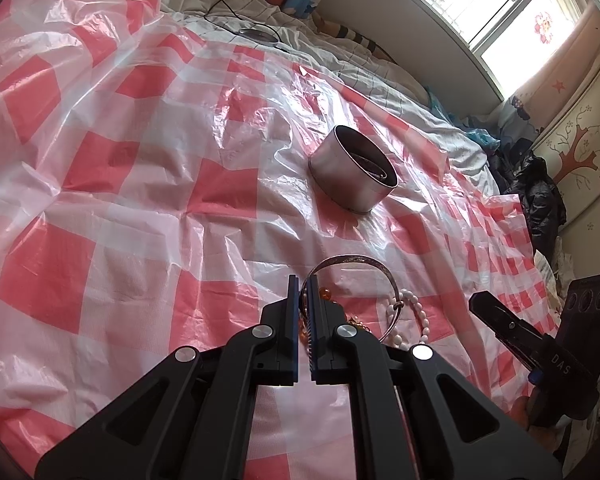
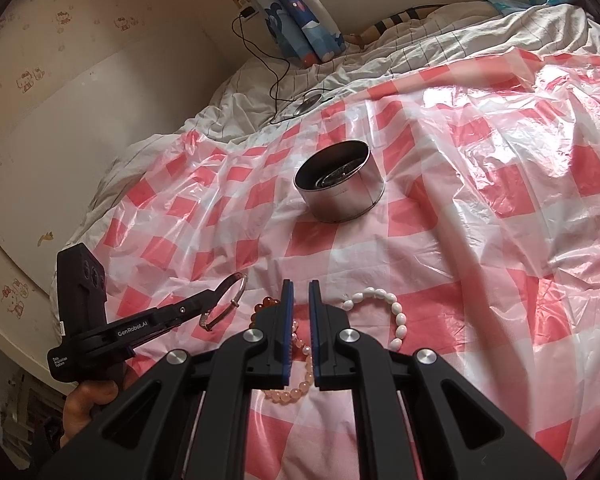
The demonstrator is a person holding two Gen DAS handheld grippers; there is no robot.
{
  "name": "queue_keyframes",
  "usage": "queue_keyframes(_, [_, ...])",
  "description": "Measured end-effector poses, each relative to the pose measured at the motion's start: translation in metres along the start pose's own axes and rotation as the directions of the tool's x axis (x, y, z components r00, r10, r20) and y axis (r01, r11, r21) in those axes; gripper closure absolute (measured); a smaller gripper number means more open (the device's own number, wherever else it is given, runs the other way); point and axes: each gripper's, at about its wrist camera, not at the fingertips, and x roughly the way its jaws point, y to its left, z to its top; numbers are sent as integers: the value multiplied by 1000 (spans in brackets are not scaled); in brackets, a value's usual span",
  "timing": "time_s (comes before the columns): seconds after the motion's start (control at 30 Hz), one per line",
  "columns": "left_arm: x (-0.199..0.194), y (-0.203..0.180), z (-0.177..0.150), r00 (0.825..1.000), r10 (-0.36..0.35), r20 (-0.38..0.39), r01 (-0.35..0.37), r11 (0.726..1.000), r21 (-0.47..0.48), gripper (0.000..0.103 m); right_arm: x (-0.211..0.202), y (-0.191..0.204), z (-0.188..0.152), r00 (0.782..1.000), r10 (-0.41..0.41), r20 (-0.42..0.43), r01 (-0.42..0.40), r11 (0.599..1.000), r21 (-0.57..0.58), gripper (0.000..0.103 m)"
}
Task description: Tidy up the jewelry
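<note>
A round metal tin stands open on the red-and-white checked plastic sheet; it also shows in the right wrist view, with something dark inside. My left gripper is shut on a silver bangle, held just above the sheet; the right wrist view shows the bangle in its fingertips. A white bead bracelet, a pink bead bracelet and an amber bead bracelet lie on the sheet. My right gripper hovers over the pink and amber beads, jaws slightly apart and empty.
The sheet covers a bed with a white checked quilt. A black cable and round charger lie on the quilt behind the tin. A wall runs along the left in the right wrist view; dark clothes are piled at the bed's edge.
</note>
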Motion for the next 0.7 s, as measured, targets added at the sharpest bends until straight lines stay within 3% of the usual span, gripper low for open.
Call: queue_keyframes(0.7, [1,-2,0,1000,4,0,-4,1000,8,100,-6,-2,1,999,24,26,-24,1000,13,95])
